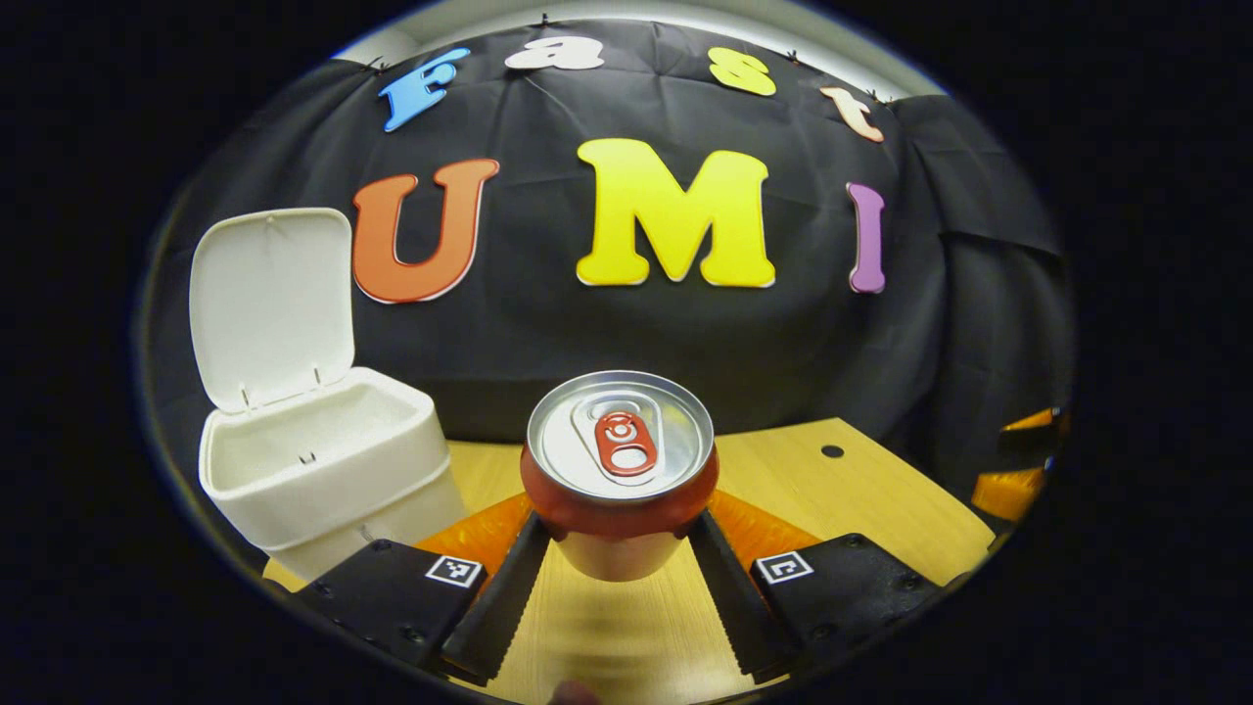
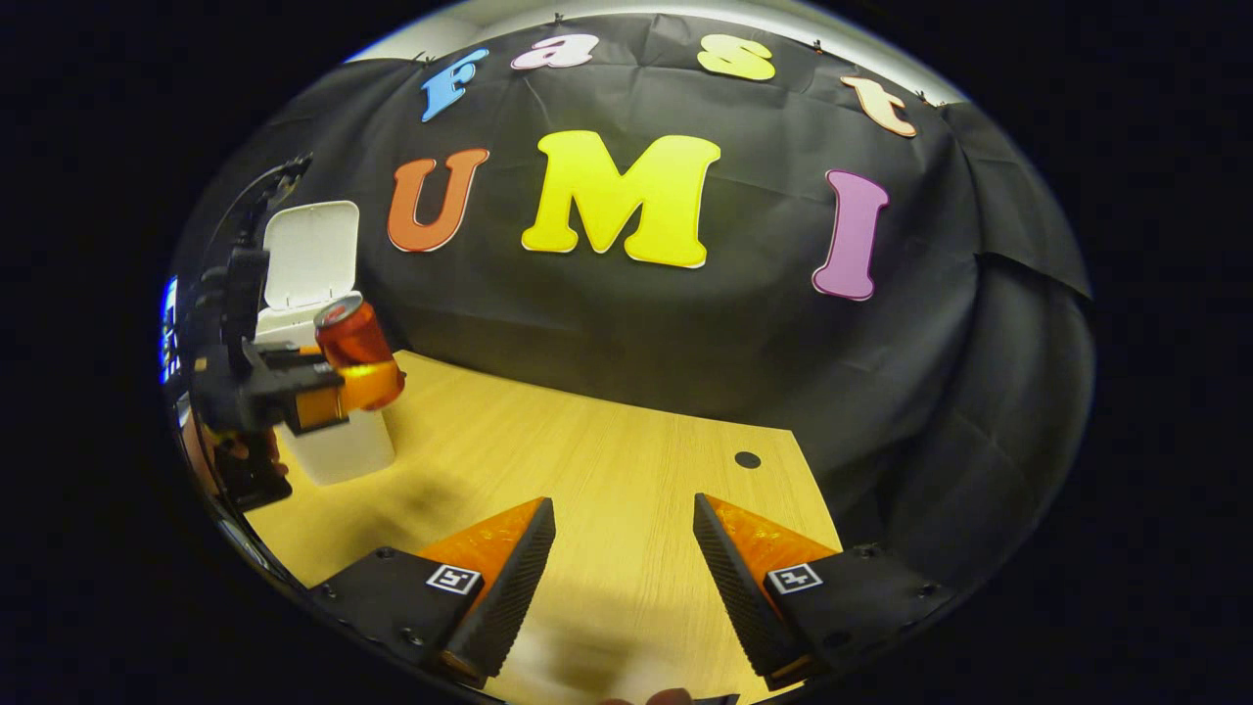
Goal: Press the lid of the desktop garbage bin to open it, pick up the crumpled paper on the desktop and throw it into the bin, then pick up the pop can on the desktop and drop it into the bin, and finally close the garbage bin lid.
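My left gripper (image 1: 619, 534) is shut on a red pop can (image 1: 619, 470), held upright above the wooden table, its silver top and red tab facing the camera. To the left stands the white garbage bin (image 1: 323, 470) with its lid (image 1: 272, 304) swung up and open. In the right gripper view the same can (image 2: 357, 352) hangs in the left gripper (image 2: 343, 377) in front of the bin (image 2: 333, 446), at the far left. My right gripper (image 2: 624, 529) is open over the table with nothing between its fingers. I cannot see inside the bin.
The wooden table (image 2: 587, 460) has a small dark hole (image 2: 748, 459) near its back right edge. The black cloth wall closes off the back. A hand (image 2: 235, 450) holds the left gripper at the far left. An orange part of the other gripper (image 1: 1013, 485) shows at the right edge.
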